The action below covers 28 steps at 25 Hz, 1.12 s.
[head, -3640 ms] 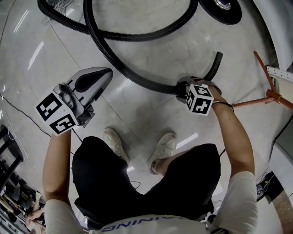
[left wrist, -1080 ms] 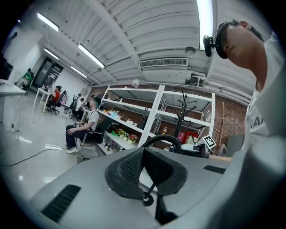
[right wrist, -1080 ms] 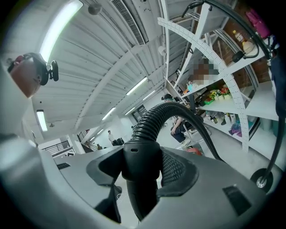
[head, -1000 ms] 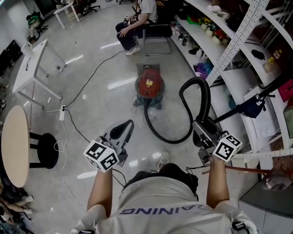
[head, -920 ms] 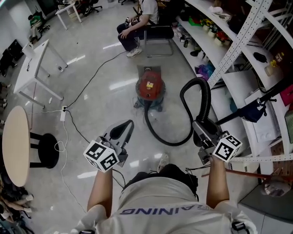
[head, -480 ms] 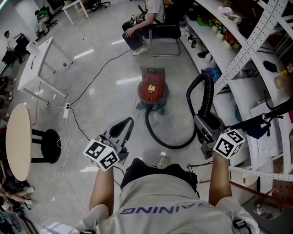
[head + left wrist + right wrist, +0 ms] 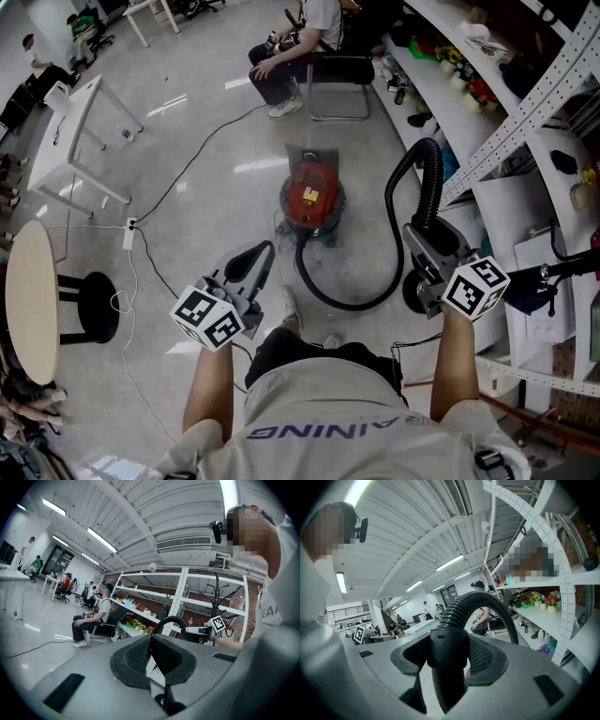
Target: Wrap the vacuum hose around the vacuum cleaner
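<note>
A red vacuum cleaner stands on the floor ahead of me. Its black ribbed hose leaves the canister, sweeps across the floor toward my feet and rises in an arch to my right gripper. In the right gripper view that gripper is shut on the hose's smooth black end cuff, and the ribbed hose bends up and away. My left gripper hangs at the left, apart from the hose. Its jaws are shut together with nothing between them.
A person sits on a chair behind the vacuum. Metal shelving runs along the right. A white table, a round table and a black stool stand at the left. A power cable crosses the floor.
My head has lifted from the floor to the room. The right gripper has raised the hose end off the floor and drifted right with it. The left gripper has stayed in place.
</note>
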{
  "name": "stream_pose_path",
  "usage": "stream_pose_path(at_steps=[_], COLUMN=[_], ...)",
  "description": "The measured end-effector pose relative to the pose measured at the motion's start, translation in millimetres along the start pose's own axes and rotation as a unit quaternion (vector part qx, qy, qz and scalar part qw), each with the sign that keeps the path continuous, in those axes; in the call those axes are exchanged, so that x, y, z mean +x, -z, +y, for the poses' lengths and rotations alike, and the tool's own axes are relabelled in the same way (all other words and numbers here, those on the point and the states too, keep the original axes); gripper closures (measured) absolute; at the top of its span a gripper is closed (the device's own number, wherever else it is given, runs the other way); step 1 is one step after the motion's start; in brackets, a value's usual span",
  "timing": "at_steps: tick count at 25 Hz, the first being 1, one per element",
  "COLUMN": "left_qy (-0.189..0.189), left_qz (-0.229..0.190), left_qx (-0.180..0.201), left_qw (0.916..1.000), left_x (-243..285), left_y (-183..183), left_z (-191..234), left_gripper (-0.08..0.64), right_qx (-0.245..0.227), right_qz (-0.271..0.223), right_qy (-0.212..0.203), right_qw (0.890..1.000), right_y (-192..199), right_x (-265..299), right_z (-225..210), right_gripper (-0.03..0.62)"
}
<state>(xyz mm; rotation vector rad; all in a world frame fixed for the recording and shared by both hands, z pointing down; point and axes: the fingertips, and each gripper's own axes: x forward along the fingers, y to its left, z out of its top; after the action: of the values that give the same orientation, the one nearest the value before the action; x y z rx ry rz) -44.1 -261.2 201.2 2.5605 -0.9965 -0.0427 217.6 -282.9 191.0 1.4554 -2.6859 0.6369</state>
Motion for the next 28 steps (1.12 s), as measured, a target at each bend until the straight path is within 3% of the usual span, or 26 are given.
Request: stream_pose_path(at_steps=[10, 16, 28], left_qy=[0.02, 0.026, -0.036], left_qz=[-0.004, -0.001, -0.002], left_qx=[0.007, 0.004, -0.021], left_qw=[0.9998, 0.9997, 0.9991], left_x=[42, 54, 80], left_y=[-65, -88, -99], left_z=[137, 198, 257], left_gripper=[0.543, 0.543, 0.543], right_qx=[-0.036, -0.056, -0.087], right_qz=[-0.014, -0.024, -0.012], right_qy=[0.034, 0.036, -0.001], right_qw=[0.999, 0.997, 0.996], right_y=[-52, -87, -154], right_x=[141, 217, 363], right_z=[-16, -31, -103], right_gripper=[0.353, 0.352, 0.351])
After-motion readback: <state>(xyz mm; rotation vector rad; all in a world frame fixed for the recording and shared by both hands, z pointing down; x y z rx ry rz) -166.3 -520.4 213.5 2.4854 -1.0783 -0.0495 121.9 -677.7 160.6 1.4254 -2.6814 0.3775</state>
